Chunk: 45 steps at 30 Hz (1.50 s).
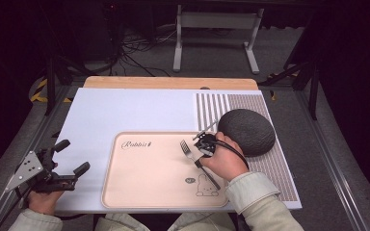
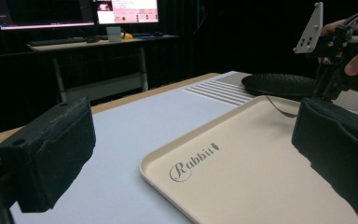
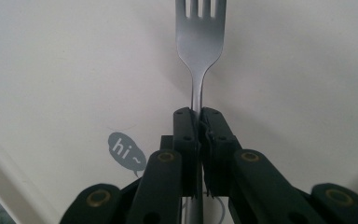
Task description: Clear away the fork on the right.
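A slim metal fork (image 3: 199, 42) with four tines and a narrow neck lies over the smooth, pale beige tray (image 1: 139, 178), a shallow rounded-corner rectangle with a low raised rim, printed with "Rabbit" script at its upper left and a small rabbit drawing at its lower right. In the high view the fork (image 1: 187, 149) sits right of centre in the frame, tines pointing to the upper left, its handle running down-right under the person's hand. The right tongs (image 1: 203, 144) are pinched tight on the fork's neck just below the head; in the right gripper view the two black jaws meet on the thin stem, the tines rising to the top edge of the frame above a grey "hi~" speech bubble (image 3: 126, 148) printed on the tray.

Just right of the tray, a dark, dome-shaped, finely textured bowl (image 1: 246, 131) rests upside down on a striped grey mat (image 1: 274, 168). The tray lies on a matte white sheet (image 1: 125, 110) covering the wooden worktop (image 1: 168, 83). Most of the tray's left half is bare, and the white sheet is open above and to the left.

The left tongs (image 1: 72, 156) hover at the lower left of the frame, beyond the sheet's left edge, jaws spread wide and holding nothing; their padded black jaws frame the tray's left rim in the left gripper view.
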Each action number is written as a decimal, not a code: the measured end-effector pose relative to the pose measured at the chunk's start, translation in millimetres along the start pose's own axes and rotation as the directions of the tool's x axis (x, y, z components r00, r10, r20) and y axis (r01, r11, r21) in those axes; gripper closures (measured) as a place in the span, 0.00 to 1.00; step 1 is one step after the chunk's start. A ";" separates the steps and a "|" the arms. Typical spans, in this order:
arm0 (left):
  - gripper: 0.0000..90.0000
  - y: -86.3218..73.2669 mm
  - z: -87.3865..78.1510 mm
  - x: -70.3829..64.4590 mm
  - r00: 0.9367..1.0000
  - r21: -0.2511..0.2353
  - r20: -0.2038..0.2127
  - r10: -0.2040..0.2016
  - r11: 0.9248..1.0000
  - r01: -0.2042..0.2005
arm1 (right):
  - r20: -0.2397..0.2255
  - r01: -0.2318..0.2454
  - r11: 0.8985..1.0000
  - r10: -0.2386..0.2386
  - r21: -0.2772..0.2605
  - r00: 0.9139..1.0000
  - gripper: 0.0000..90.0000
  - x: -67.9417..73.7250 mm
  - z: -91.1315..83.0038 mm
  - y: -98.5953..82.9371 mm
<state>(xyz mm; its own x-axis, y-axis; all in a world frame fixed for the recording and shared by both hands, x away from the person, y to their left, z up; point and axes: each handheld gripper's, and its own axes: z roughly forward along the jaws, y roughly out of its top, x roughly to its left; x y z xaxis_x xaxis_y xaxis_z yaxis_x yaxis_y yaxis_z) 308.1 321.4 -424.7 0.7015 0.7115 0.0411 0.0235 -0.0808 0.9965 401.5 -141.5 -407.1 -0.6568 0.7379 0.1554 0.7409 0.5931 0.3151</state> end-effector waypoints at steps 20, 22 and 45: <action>0.00 0.0 0.1 -0.1 1.000 0.000 0.000 0.000 1.000 0.000 | 0.005 0.045 0.999 -0.045 -0.015 0.999 0.89 2.1 1.1 1.1; 0.00 0.0 0.2 -0.1 1.000 0.000 0.001 0.000 1.000 0.000 | 0.009 0.076 0.996 -0.076 -0.036 0.997 0.91 2.9 -1.7 2.5; 0.00 -0.2 -0.1 0.5 1.000 0.000 0.002 -0.003 1.000 0.003 | 0.000 0.543 0.821 -0.551 -0.178 0.834 1.00 15.1 16.2 15.1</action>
<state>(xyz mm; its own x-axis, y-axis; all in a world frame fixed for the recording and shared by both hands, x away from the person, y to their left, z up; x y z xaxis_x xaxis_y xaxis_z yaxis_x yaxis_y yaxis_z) 308.4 321.9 -424.9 0.7026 0.7106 0.0380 0.0253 -0.0784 0.9966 405.1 -116.2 -415.1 -0.9564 0.2886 -0.0445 0.2268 0.8302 0.5092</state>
